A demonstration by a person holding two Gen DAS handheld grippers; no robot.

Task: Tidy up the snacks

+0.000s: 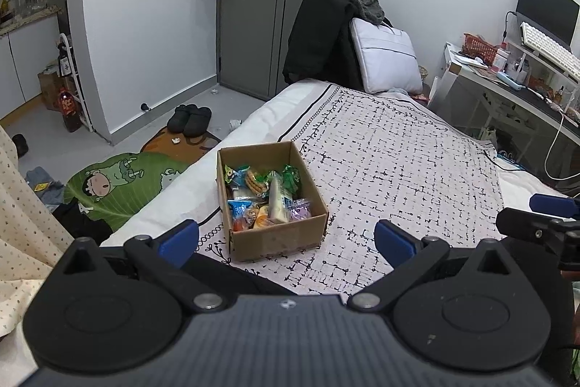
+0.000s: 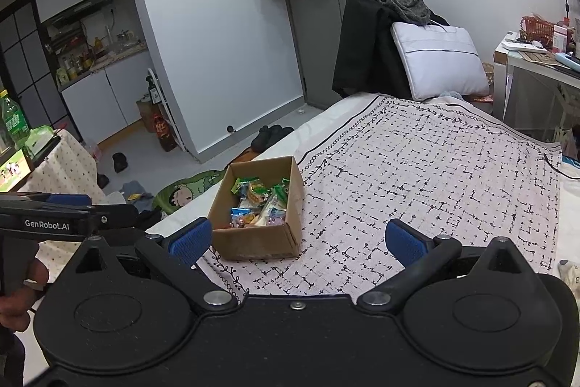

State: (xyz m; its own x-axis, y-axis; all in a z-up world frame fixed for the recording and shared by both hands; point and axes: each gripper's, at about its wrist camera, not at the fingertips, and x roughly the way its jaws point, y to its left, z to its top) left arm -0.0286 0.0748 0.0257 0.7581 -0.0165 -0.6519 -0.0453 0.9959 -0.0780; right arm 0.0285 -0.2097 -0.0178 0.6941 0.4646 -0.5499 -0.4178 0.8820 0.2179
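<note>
Left wrist view places the cardboard box (image 1: 272, 202) on the patterned bedspread (image 1: 398, 162), near the bed's left edge, with the wrapped snacks (image 1: 266, 196) heaped inside it. No loose snack shows on the cover around it. Your left gripper (image 1: 286, 238) hangs back from the box with its blue pads (image 1: 181, 238) spread wide and nothing between them. Your right gripper (image 2: 299, 240) is likewise spread and empty, held off the near wall of the box.

Judgement: the snacks appear gathered, so what remains is likely tidying or withdrawal. If you reach in again, come down from above over the open top, not across the near wall, since the light box may slide toward the bed edge. Steady one wall with the other gripper before lifting any packet.

Differences between views: the left wrist view looks deeper into the box and separates individual wrappers, and it shows the desk (image 1: 514, 86) with keyboard and monitor. The right wrist view shows the kitchen counter (image 2: 101, 60), a green bottle (image 2: 14, 122), and the hand (image 2: 21, 292) gripping the left tool's handle, none of which the left view offers.
</note>
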